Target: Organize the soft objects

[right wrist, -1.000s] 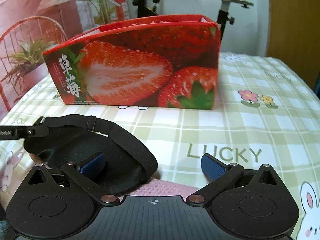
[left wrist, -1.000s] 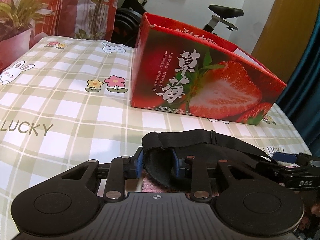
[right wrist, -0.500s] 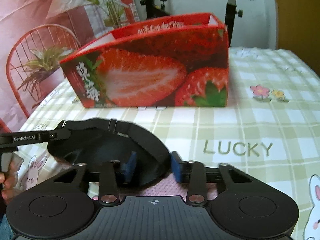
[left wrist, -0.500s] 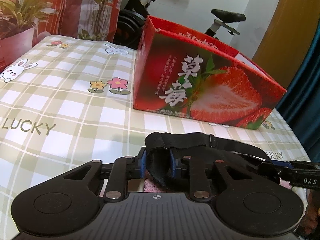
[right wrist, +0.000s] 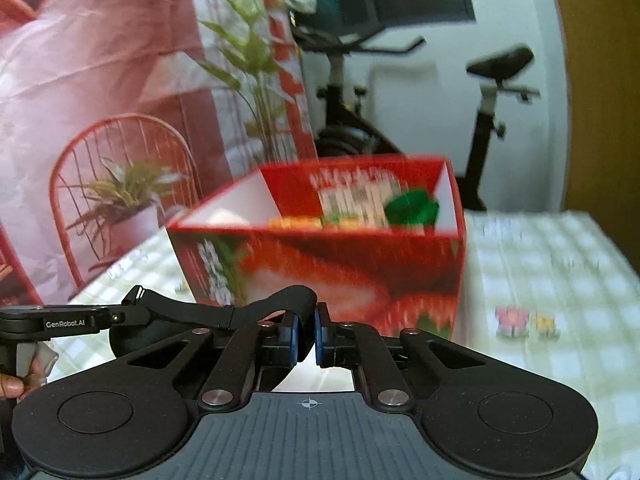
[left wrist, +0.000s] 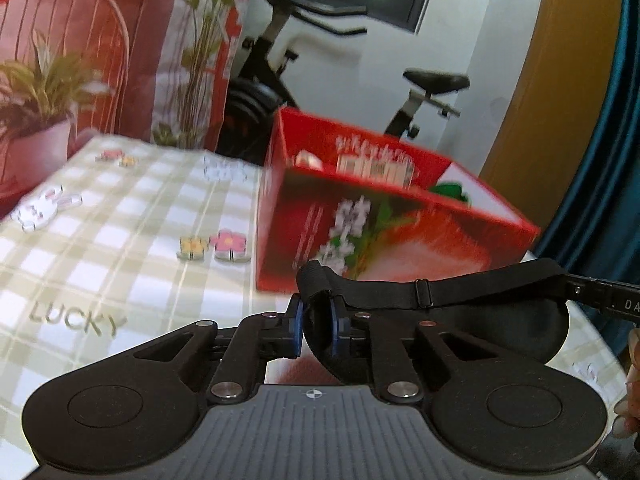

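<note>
The left gripper (left wrist: 316, 334) is clamped on one end of a black sleep mask (left wrist: 500, 320), and the right gripper (right wrist: 305, 336) pinches the other end, so the mask hangs stretched between them above the checked tablecloth (left wrist: 120, 240). At twelve o'clock from both grippers stands an open strawberry-printed box (right wrist: 340, 264), something green (right wrist: 412, 208) inside it.

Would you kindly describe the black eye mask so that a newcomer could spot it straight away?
Start at the checked tablecloth and find the big red strawberry box standing on it. In front of that box, the black eye mask hangs stretched between the left gripper and the right gripper, one end in each. It is the only black fabric piece, with an elastic strap.
</note>
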Tool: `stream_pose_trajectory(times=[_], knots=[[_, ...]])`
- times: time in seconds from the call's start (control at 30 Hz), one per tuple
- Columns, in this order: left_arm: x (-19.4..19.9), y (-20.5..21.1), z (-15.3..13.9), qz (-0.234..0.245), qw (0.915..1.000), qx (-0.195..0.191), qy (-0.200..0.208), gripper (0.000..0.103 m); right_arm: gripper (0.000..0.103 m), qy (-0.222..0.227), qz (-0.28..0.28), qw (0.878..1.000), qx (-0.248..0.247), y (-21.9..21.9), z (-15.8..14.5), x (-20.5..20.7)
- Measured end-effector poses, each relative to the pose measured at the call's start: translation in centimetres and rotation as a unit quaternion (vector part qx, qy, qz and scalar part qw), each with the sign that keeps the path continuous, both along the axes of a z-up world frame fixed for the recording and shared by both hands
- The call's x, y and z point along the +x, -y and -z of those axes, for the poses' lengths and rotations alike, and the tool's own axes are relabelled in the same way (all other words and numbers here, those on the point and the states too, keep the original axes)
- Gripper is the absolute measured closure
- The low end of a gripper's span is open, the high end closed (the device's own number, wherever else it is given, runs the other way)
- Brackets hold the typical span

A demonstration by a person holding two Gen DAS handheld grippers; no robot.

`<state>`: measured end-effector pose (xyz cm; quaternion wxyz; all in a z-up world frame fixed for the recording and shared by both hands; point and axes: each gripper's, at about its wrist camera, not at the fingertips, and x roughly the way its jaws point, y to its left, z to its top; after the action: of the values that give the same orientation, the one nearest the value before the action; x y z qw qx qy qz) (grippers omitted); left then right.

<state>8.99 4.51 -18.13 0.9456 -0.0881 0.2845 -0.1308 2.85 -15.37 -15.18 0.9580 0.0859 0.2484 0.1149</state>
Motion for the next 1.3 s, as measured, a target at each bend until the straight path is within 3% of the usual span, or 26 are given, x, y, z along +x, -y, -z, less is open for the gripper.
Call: stream_pose_trajectory(times=[0.33,0.53,0.7,0.97,1.13,1.3], knots=[[1.7,0.7,-6.6,-0.003,0.9973,-0.008,0.073,0.09,0.096,0.069,-0.016,0.997,-0.036,0.4,-6.3,3.2],[6.0,2.9,-9.3,0.002,0.9947,0.009,0.103,0.092,0.097,0.085,0.001,0.995,-0.059,0.8,-7.5,7.8],[10.0,5.3,-10.1,0.0,0.9922,0.046,0.115,0.092,0.097,0.103,0.024,0.988,-0.111,0.7,-7.0,12.0],[14.6,8.4,-7.2,0.02,0.9919,0.106,0.066,0.092,0.097,0.068,0.036,0.986,-0.149,0.3,-3.1,16.4],[15.7,9.3,-5.0,0.045,0.989,0.139,0.023,0.092,0.097,0.03,0.023,0.987,-0.157,-0.4,-0.2,17.0],[16.1,8.8,-4.1,0.049,0.9875,0.15,0.006,0.092,0.097,0.015,0.023,0.988,-0.151,-0.6,1.0,17.1]])
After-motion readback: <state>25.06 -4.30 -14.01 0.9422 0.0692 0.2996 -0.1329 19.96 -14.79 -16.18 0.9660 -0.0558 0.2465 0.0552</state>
